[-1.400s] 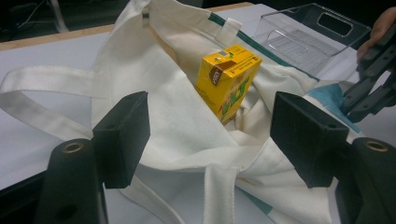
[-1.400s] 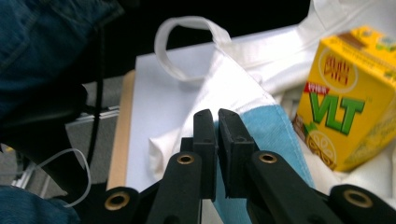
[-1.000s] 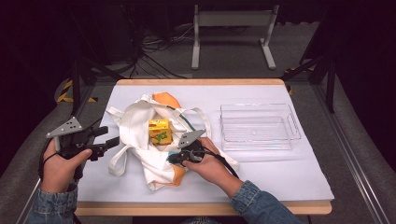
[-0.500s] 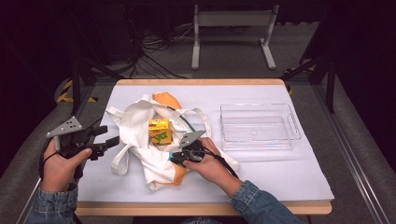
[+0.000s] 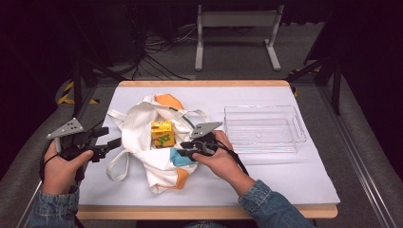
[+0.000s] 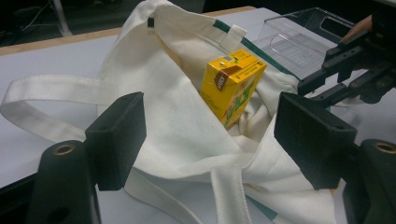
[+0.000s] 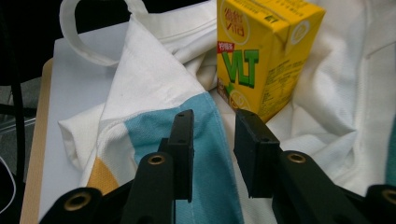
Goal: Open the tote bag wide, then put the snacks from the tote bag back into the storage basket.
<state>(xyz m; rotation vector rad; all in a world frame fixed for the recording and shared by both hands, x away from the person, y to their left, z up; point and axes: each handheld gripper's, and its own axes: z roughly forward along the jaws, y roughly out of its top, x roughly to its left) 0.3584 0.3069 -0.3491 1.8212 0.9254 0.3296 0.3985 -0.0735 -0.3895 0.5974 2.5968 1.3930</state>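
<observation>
My left gripper (image 5: 110,143) hangs spread at the white tote bag's (image 5: 142,133) left side. The yellow drink carton (image 5: 162,133) stands on the crumpled bag (base hidden by folds). My right gripper (image 5: 183,149), jaws slightly parted, pinches nothing beside the clear tray (image 5: 264,128).

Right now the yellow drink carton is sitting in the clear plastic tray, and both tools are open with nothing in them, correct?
Not quite. The yellow drink carton stands on the white canvas tote bag, not in the clear plastic tray, as the high view shows. Both the left tool and right tool are open with nothing in them.
</observation>
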